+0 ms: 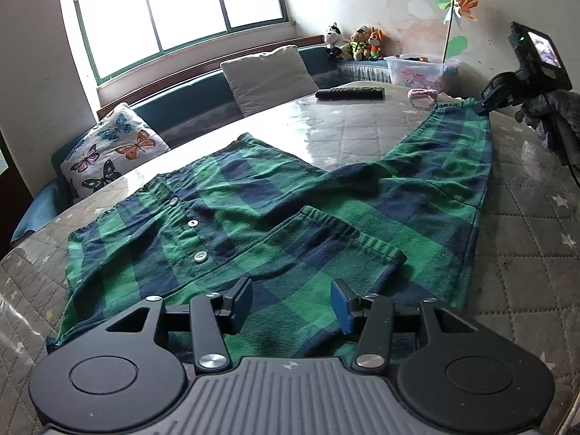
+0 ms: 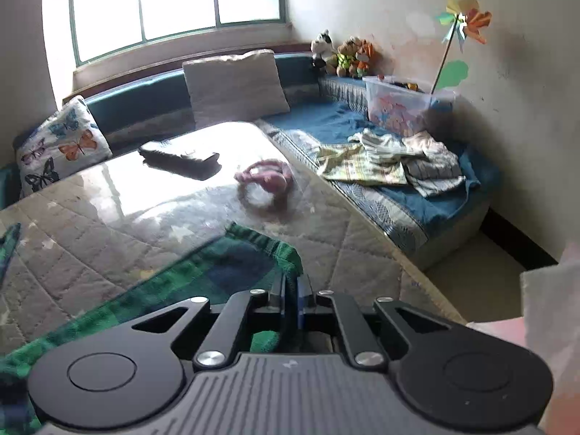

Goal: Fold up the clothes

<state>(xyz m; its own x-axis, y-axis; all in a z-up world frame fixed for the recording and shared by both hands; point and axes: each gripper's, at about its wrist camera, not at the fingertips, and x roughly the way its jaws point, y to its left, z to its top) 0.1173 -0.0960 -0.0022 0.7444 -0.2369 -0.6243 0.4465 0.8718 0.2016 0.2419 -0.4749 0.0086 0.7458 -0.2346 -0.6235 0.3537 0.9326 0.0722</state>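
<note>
A green and navy plaid garment [image 1: 253,217] with white buttons lies spread on the quilted table [image 1: 362,134]. One leg stretches to the far right. My left gripper [image 1: 291,290] hovers open just over the near edge of the cloth, nothing between its blue pads. At the far right of the left wrist view, my right gripper [image 1: 484,107] holds the end of the stretched leg. In the right wrist view, the right gripper [image 2: 291,282] is shut on the hem of the plaid garment [image 2: 217,268], slightly lifted off the table.
A black remote [image 2: 181,157] and a pink fabric item [image 2: 266,181] lie at the table's far end. Beyond it a blue sofa [image 2: 417,203] carries a pile of clothes [image 2: 395,163], cushions, a plastic box [image 2: 402,108] and plush toys.
</note>
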